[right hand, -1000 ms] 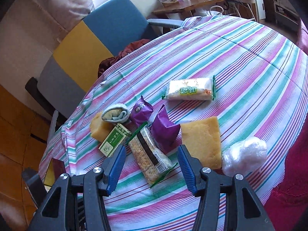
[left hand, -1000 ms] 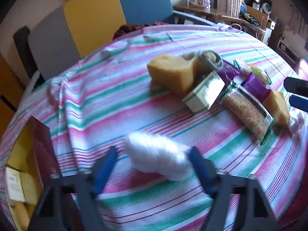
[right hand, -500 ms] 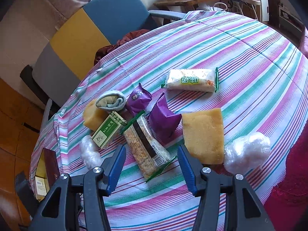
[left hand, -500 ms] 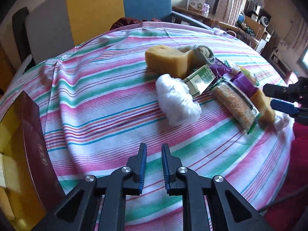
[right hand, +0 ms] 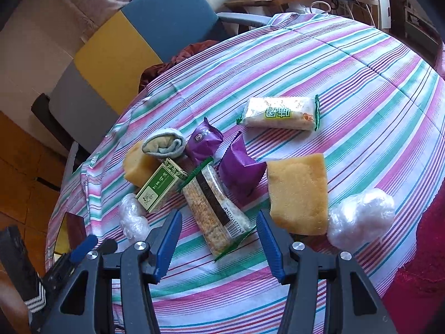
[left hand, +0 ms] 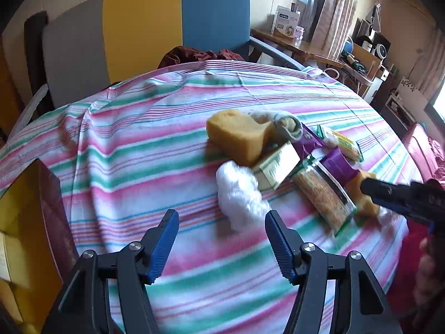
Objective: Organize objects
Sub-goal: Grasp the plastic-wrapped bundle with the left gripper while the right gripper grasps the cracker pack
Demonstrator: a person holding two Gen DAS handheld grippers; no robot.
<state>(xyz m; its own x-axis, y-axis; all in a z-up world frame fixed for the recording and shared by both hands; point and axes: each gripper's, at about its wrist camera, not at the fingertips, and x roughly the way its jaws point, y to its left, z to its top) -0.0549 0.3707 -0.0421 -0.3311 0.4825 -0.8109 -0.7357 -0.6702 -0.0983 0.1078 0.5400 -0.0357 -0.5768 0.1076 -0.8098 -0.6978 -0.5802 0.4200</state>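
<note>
A round table under a pink, green and white striped cloth fills both views, with a yellow, grey and blue chair behind it and cluttered shelves beyond.

The left gripper has its blue fingers spread wide again; half a second ago they were pressed together, and a second ago they bracketed the white plastic wad. That wad now lies free on the cloth just ahead of the fingertips, touching the green box, so it has been set down beside the pile and let go. For the task this reads as one item gathered in toward the group, and the left tool is free for another. The gripper sits low and pulled back from the wad, pointing across the table; an open yellow box stands at its left edge.

The right gripper also has its fingers apart and holds nothing. It hovers above the near edge, tilted down at the grain bar packet, which lies between the fingertips in view but below them. The flat sponge and a second plastic wad lie to its right, touching each other. Likely the bar packet is the next pick.
</note>
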